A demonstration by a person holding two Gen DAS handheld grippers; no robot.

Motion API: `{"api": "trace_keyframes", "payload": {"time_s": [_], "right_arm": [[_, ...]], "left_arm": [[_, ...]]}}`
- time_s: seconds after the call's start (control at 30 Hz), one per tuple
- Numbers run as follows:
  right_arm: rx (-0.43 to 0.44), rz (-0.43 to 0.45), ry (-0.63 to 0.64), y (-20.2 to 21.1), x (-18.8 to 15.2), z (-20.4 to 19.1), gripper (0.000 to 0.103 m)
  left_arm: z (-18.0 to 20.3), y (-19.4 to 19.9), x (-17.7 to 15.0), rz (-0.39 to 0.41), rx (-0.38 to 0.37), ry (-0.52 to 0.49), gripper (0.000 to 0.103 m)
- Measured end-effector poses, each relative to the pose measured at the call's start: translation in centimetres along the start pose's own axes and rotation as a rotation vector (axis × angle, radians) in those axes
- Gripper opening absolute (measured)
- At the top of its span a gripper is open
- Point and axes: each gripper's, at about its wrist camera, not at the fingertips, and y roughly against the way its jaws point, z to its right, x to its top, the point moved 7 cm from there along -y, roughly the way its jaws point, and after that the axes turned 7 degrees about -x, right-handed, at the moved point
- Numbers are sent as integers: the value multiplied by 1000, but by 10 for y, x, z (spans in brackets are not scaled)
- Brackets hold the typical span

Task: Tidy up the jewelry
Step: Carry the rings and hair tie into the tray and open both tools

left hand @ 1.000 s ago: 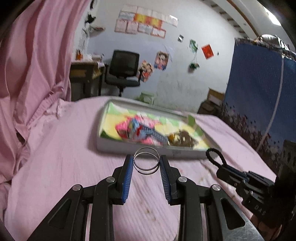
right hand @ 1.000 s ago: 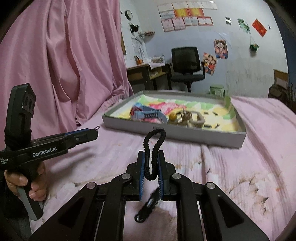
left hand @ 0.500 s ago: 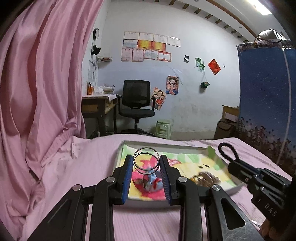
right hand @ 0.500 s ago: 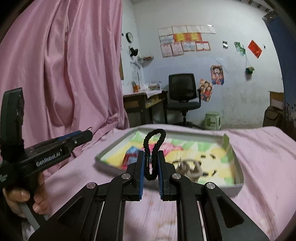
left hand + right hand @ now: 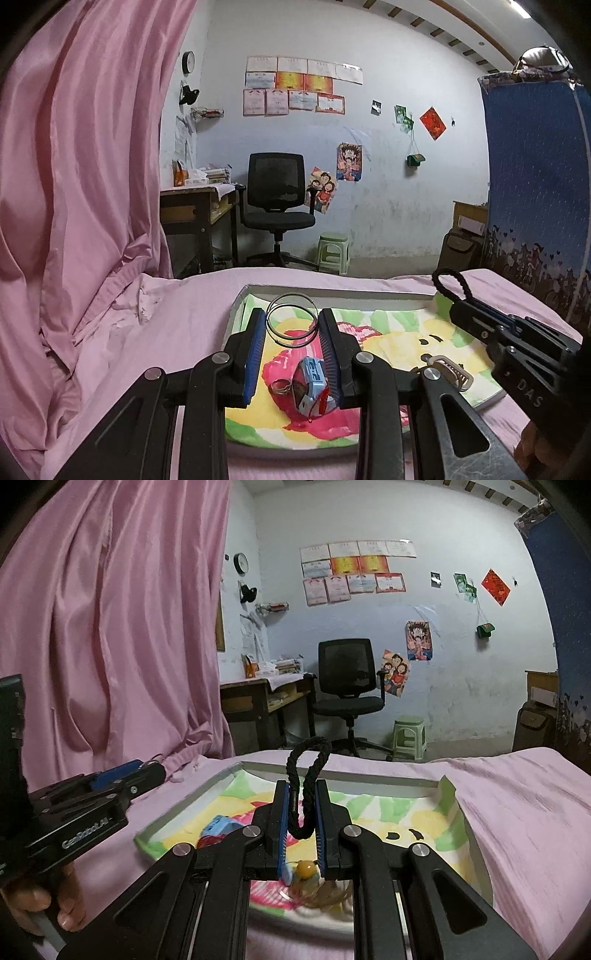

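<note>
My left gripper (image 5: 291, 326) is shut on two thin silver wire bangles (image 5: 293, 319) and hangs over the near left part of a shallow grey tray (image 5: 236, 302) lined with a cartoon print. Below its fingers lie a blue watch (image 5: 312, 382) and a small ring (image 5: 279, 386). My right gripper (image 5: 301, 806) is shut on a black braided cord bracelet (image 5: 308, 768) whose loop stands up above the pads, over the tray (image 5: 447, 786). A yellow bead (image 5: 307, 867) and tangled jewelry lie under it. Each gripper appears at the edge of the other's view.
The tray rests on a bed with a pink sheet (image 5: 177, 314). A pink curtain (image 5: 81, 166) hangs at the left. Beyond the bed stand a black office chair (image 5: 277, 206), a desk (image 5: 192, 206), a green stool (image 5: 334, 251) and a blue patterned screen (image 5: 535, 184).
Both grippers have moved forward and risen, from short of the tray to above it, keeping their bracelets. The views have tilted up so more of the room shows.
</note>
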Motion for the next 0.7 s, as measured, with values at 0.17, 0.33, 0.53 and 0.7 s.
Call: {"api": "trace_keyframes", "payload": {"time_s": [0.17,0.33,0.53,0.7], "right_arm": [[-2,-40,0,-19,-4,1,12],[1,-94,-2,-35,-13,1,12],[15,-187,11,-52,-28,-3,12],[21,-248,21,-59,-36,-4,12]], "left_arm": [[-7,-18,0,-44,-8,18,28],[-11,-38,-8,-135,-37,47,28],[-14,-53,-22,-238,-60,70,28],[-16,-59,-28,-286,-65,75,28]]}}
